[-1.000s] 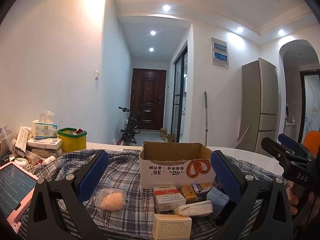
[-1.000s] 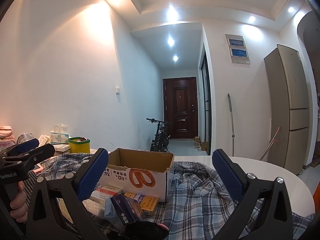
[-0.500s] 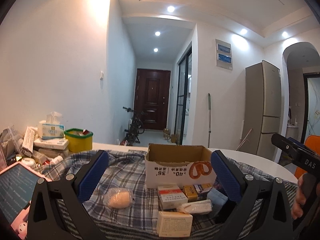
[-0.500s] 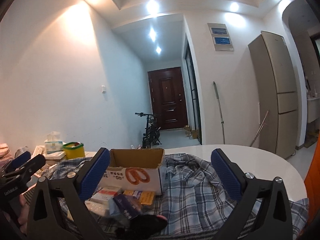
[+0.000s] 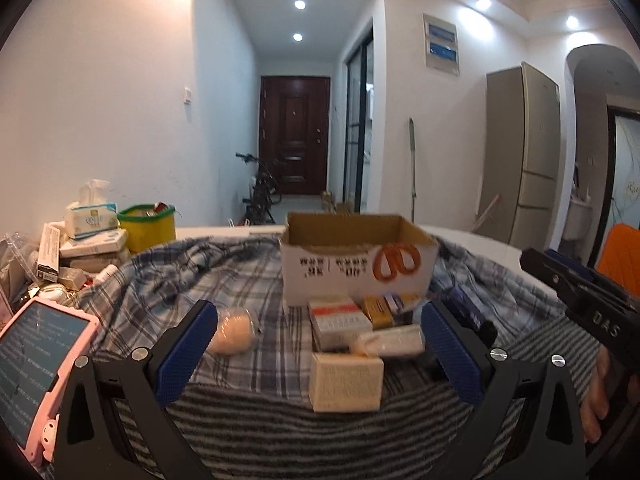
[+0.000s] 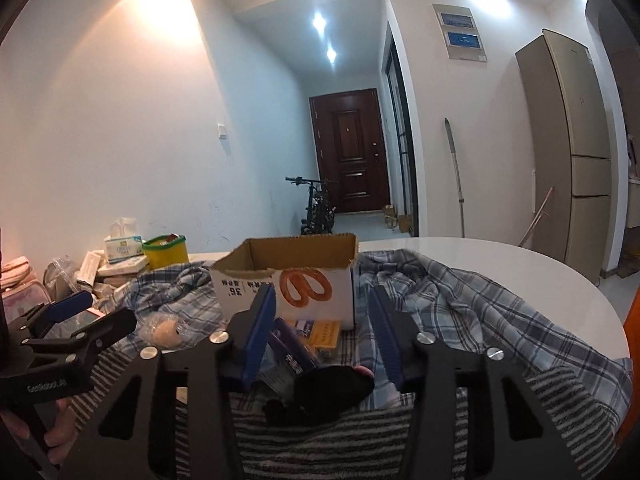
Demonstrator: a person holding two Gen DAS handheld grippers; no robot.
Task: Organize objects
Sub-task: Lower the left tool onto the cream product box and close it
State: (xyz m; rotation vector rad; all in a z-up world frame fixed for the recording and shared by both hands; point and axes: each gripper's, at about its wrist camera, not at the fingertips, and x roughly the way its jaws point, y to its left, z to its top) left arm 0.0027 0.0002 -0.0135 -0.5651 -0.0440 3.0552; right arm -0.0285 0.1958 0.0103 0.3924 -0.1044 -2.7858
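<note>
An open cardboard box (image 5: 356, 268) (image 6: 296, 276) stands on the plaid cloth (image 5: 200, 272). In front of it lie a red-and-white box (image 5: 340, 320), a cream box (image 5: 346, 380), a yellow box (image 5: 376, 312) (image 6: 326, 332), a white packet (image 5: 392, 340), a dark blue box (image 6: 290, 350) and a black object (image 6: 332, 388). A wrapped bun (image 5: 232, 332) lies to the left. My left gripper (image 5: 318, 310) hangs open above the small boxes. My right gripper (image 6: 320, 296) is closing; its pads press on nothing, and the dark blue box lies below beside the left finger.
At the left sit a pink tablet (image 5: 36, 348), a yellow tub (image 5: 148, 228), a tissue pack (image 5: 92, 220) and stacked cartons. The white round table (image 6: 480, 256) shows bare beyond the cloth on the right. An orange chair (image 5: 620, 256) is at the far right.
The right jaws have drawn in from wide apart to a narrow gap. Both views have tipped down toward the table. The left jaws keep the same width.
</note>
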